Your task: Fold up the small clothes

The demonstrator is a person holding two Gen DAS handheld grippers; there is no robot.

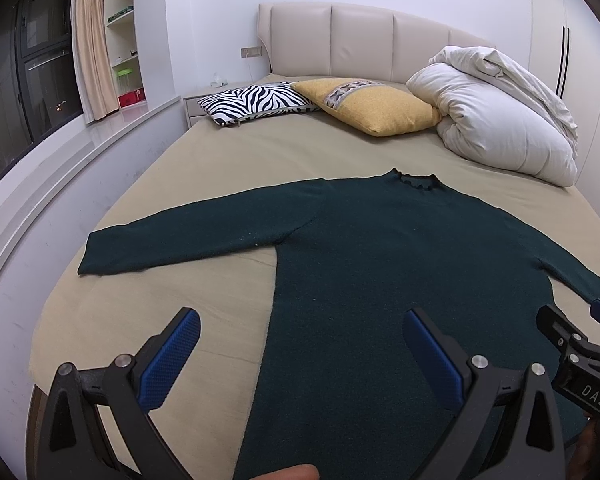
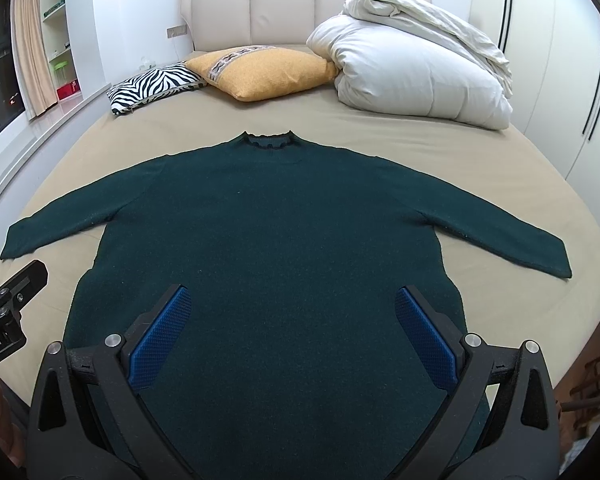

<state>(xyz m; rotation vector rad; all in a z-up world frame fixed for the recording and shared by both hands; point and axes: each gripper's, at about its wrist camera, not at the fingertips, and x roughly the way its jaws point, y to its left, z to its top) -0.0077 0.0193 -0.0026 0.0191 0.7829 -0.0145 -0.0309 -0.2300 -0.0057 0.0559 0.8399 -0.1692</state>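
A dark green long-sleeved sweater (image 1: 380,248) lies flat on the beige bed (image 1: 204,296), collar toward the headboard and both sleeves spread out; it also shows in the right wrist view (image 2: 284,232). My left gripper (image 1: 300,344) is open and empty, above the sweater's lower left edge. My right gripper (image 2: 292,320) is open and empty, above the sweater's lower middle. The right gripper also shows at the right edge of the left wrist view (image 1: 580,332). The left gripper also shows at the left edge of the right wrist view (image 2: 8,292).
A zebra pillow (image 1: 256,102), a yellow pillow (image 1: 372,104) and a folded white duvet (image 1: 500,120) lie by the padded headboard (image 1: 360,40). A window ledge (image 1: 80,148) runs along the bed's left side. A wardrobe (image 2: 560,60) stands on the right.
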